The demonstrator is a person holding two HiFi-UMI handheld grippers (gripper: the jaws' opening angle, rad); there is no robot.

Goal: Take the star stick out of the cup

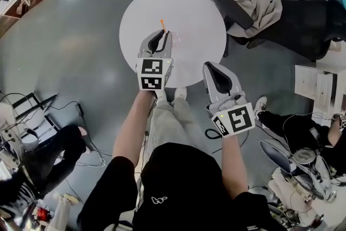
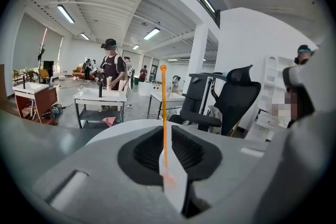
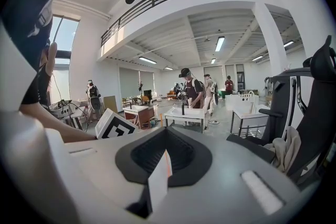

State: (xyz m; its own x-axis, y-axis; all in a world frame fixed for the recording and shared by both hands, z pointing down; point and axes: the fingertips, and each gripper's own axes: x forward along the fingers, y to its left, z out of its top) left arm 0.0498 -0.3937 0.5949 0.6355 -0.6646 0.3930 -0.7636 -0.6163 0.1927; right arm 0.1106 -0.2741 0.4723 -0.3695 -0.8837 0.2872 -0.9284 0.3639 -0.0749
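A thin orange stick [image 2: 163, 113] stands upright between the jaws of my left gripper [image 2: 168, 165], which is shut on its lower end. Its small orange top [image 1: 161, 21] pokes out past the left gripper [image 1: 160, 36] over the round white table [image 1: 194, 13]. I cannot make out the shape of the tip. A faint clear cup [image 1: 175, 38] sits on the table just right of that gripper, apart from the stick. My right gripper [image 1: 211, 67] hovers at the table's near edge. Its jaws [image 3: 160, 165] are shut with nothing between them.
A black office chair [image 1: 281, 13] draped with a beige cloth [image 1: 254, 5] stands right of the table. A person sits on the floor at lower left, with cables nearby. Another person's legs and bags lie at the right. Desks and people fill the hall beyond.
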